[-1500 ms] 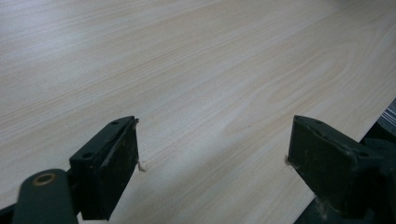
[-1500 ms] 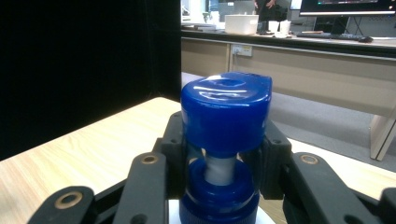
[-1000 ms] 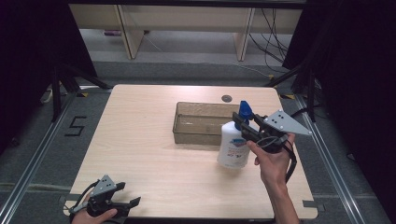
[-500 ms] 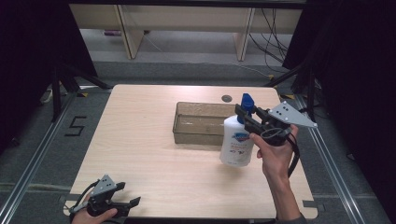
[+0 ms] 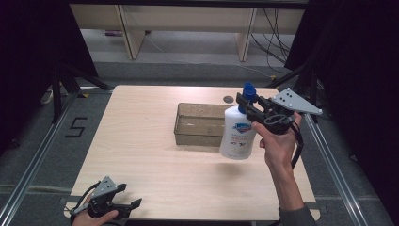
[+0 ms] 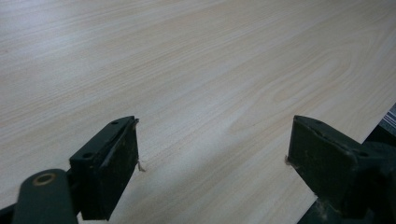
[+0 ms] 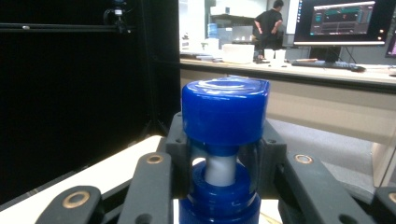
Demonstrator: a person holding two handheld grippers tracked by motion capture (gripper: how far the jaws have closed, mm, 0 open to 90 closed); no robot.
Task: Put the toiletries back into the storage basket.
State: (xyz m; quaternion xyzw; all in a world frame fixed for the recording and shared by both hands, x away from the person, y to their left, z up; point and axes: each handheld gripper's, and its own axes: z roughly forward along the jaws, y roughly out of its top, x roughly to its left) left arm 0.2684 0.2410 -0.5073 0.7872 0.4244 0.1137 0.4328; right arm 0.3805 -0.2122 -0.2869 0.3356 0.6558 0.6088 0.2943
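Bottle (image 5: pixel 238 134), white with blue cap (image 7: pixel 224 110) and blue label, hangs upright in the air, clear of the table (image 5: pixel 141 141), just off the right end of the clear tray (image 5: pixel 197 125); its lower body overlaps the tray's right end in the high view.

Right gripper (image 5: pixel 248 107): jaws closed on the bottle's neck just under the cap, one jaw each side, as the right gripper view shows. Right hand (image 5: pixel 277 141) wraps the handle to the right of the tray, forearm reaching up from the table's near edge, wrist raised. Grey three-cornered plate on top, pointing right and away.

Left gripper (image 5: pixel 129 203): low at the table's near-left corner, well apart from the tray, pointing right. Jaws spread wide, nothing between them; bare wood grain beneath in the left gripper view. Left hand (image 5: pixel 91 216) holds it at the table's near edge.

Tray sits near the table's far edge, right of centre. Small dark round spot (image 5: pixel 228 99) on the table just beyond the tray.
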